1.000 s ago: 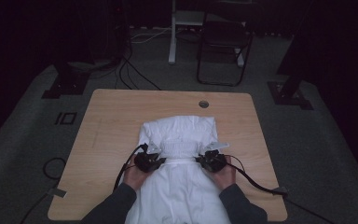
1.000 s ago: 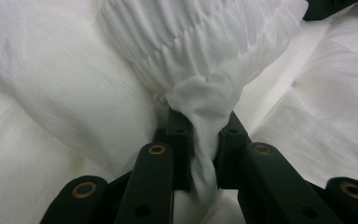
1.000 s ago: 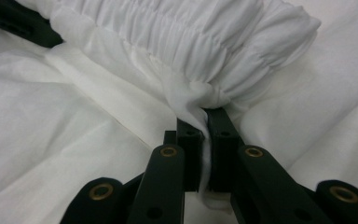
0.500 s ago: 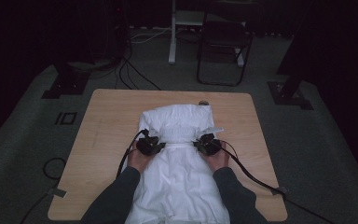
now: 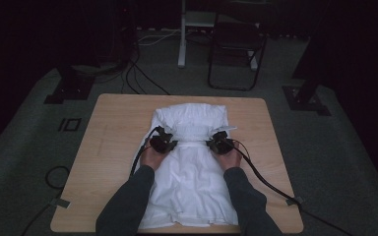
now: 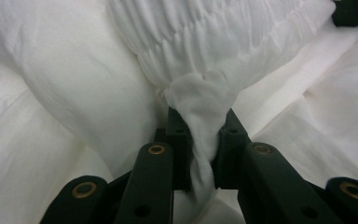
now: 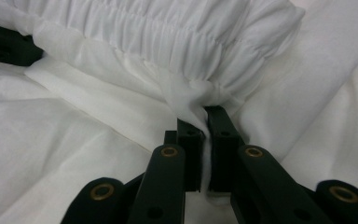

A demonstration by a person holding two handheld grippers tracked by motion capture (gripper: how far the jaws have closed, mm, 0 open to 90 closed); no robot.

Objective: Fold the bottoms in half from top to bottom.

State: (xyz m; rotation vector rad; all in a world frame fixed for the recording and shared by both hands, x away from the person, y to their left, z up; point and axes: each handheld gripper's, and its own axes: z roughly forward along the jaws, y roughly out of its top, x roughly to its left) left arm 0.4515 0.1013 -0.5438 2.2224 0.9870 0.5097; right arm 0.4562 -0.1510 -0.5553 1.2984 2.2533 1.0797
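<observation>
Two claws pinch the white garment [image 5: 192, 162] on the surface [image 5: 108, 147]. Left claw [image 5: 170, 143] grips its gathered band at nine o'clock, right claw [image 5: 214, 142] at three o'clock; cloth spreads toward six.

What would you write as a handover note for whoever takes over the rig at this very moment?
Left claw: shut on a bunched bit of the white garment at its gathered elastic band.
Right claw: shut on the same band at its other end.
Garment: lies down the middle of the wooden table, near hem at the table's front edge, band end folded over onto the far part of the cloth.
Done: one fold of the band end appears under way, both corners gripped.
Left: probably lay the fold flat, release both claws, smooth and finish folding.
</observation>
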